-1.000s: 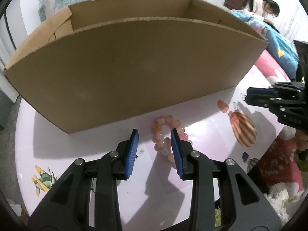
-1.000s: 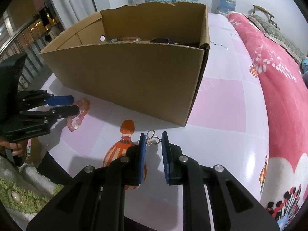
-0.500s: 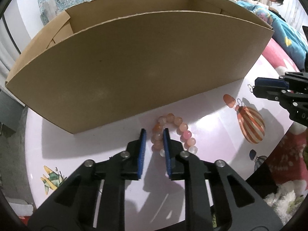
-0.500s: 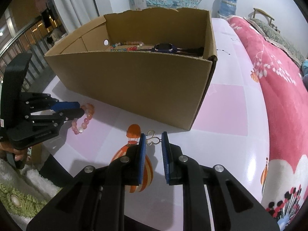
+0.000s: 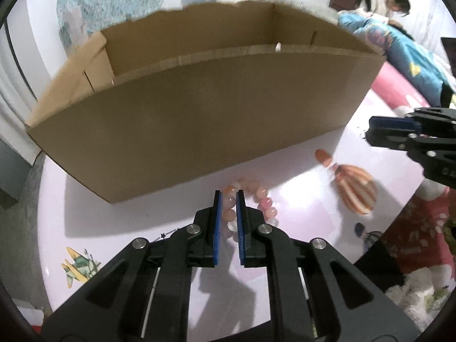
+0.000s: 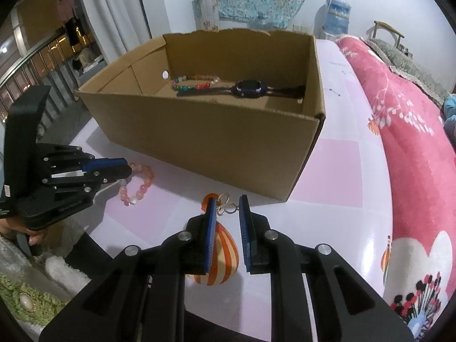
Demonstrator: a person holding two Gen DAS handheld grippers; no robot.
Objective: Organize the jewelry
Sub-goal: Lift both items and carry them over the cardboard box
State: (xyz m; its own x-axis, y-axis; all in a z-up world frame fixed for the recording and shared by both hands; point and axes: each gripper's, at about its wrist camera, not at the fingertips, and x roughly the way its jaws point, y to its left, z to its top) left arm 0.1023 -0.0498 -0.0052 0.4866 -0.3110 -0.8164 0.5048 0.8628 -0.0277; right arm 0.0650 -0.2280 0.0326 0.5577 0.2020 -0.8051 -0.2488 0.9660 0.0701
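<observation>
A pink bead bracelet [image 5: 263,199] [image 6: 141,181] is pinched by my left gripper [image 5: 227,202] [image 6: 125,168], which is shut on one side of it, in front of a brown cardboard box [image 5: 199,114] [image 6: 216,131]. Whether it is off the table I cannot tell. My right gripper [image 6: 226,208] [image 5: 370,131] is shut on a small gold earring [image 6: 225,205] just in front of the box's near corner. Inside the box lie a multicoloured bead bracelet [image 6: 193,84] and a dark wristwatch [image 6: 250,88].
The table [image 6: 327,176] is pinkish white with balloon prints [image 6: 219,256]. A pink floral blanket [image 6: 404,131] lies to the right. A person sits on a bed [image 5: 382,2] beyond the box. A fluffy green cloth [image 6: 25,302] lies at the table's left edge.
My left gripper closed on the pink bracelet and rose with it. Both views climbed, so the box's inside now shows. My right gripper stays on the earring.
</observation>
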